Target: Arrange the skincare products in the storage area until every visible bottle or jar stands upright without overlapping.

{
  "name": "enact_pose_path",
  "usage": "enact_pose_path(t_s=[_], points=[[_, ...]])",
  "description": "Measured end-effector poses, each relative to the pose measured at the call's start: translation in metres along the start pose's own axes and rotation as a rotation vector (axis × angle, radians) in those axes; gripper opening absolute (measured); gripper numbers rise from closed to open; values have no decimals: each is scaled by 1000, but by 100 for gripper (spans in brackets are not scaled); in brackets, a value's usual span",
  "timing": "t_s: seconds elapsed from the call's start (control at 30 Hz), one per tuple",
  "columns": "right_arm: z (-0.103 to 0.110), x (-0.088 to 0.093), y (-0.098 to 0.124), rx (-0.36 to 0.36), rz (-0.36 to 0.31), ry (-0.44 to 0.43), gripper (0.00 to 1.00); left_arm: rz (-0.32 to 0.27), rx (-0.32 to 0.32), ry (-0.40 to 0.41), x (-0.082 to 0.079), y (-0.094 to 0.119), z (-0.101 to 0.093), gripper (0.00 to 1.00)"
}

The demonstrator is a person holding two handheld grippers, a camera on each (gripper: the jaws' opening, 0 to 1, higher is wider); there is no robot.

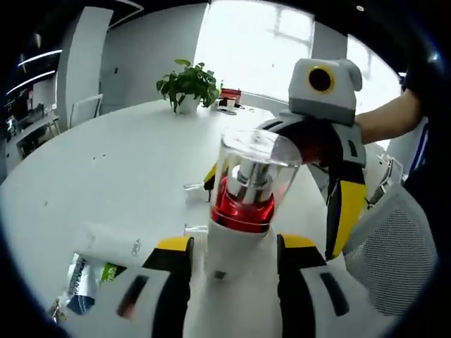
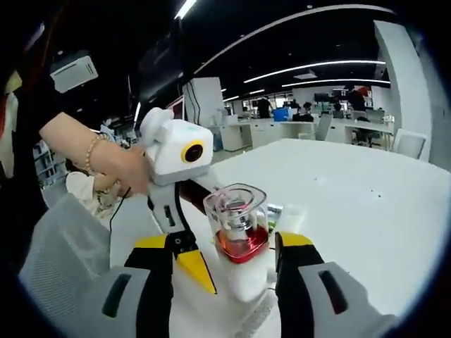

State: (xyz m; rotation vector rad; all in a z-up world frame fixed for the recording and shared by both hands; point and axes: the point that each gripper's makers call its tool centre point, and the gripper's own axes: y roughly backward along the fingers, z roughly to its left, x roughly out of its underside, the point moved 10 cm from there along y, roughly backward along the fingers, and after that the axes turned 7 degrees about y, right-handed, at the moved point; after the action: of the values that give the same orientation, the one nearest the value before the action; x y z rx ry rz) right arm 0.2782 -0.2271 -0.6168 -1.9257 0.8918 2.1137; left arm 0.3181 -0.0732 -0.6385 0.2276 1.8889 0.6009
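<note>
Nearest the camera in the left gripper view, the left gripper (image 1: 233,264) rises with its yellow-tipped black jaws on either side of a bottle (image 1: 243,197), a white body with a red collar under a clear cap. The jaws sit close against the white base, so this gripper seems to be clamped on the bottle, most likely to keep it upright and steady. In the right gripper view, the right gripper (image 2: 232,264) also frames the same bottle (image 2: 238,236) between its jaws, at a medium spread; whether its pads press the bottle or stand just beside it I cannot tell. The two grippers face each other across the bottle, which suggests it is being handed over or set straight between them. The bottle stands roughly upright, at or just above the white round bench (image 1: 106,169); its foot is hidden by the jaws.

To the left of the left gripper, a white tube (image 1: 113,246) lies flat on the bench, with a crumpled foil packet (image 1: 79,285) just beside it. Both are lying down, so by my judgement the arranging is far from done. A potted plant (image 1: 187,84) stands well apart at the far side. A person's hand (image 2: 123,169) grips the left gripper's handle in the right gripper view
</note>
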Motion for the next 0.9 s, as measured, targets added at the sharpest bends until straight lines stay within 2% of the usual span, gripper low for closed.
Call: enact_pose_path(t_s=[0.17,0.23,0.3,0.37,0.4,0.6,0.7,0.9], points=[[8,-2,5,15,-8,-25,65,2,-29,36,6,9,-5,61],[7,-5,7,32,-60,-82,70,-2,-37,56,8,13,-11,64],[8,-7,11,49,-64,-73,72,-8,-49,76,11,17,-13,66],[11,-7,13,59,-65,-86,73,-20,-61,147,13,25,-12,68],[14,-7,14,63,-68,-81,73,-39,-61,172,13,28,-18,70],[25,-7,13,89,-63,-88,86,-90,-75,230,13,44,-25,77],[29,-9,16,96,-65,-90,88,-108,-88,266,14,53,-23,80],[43,-14,25,110,-66,-83,90,-146,-115,328,20,70,-35,89]])
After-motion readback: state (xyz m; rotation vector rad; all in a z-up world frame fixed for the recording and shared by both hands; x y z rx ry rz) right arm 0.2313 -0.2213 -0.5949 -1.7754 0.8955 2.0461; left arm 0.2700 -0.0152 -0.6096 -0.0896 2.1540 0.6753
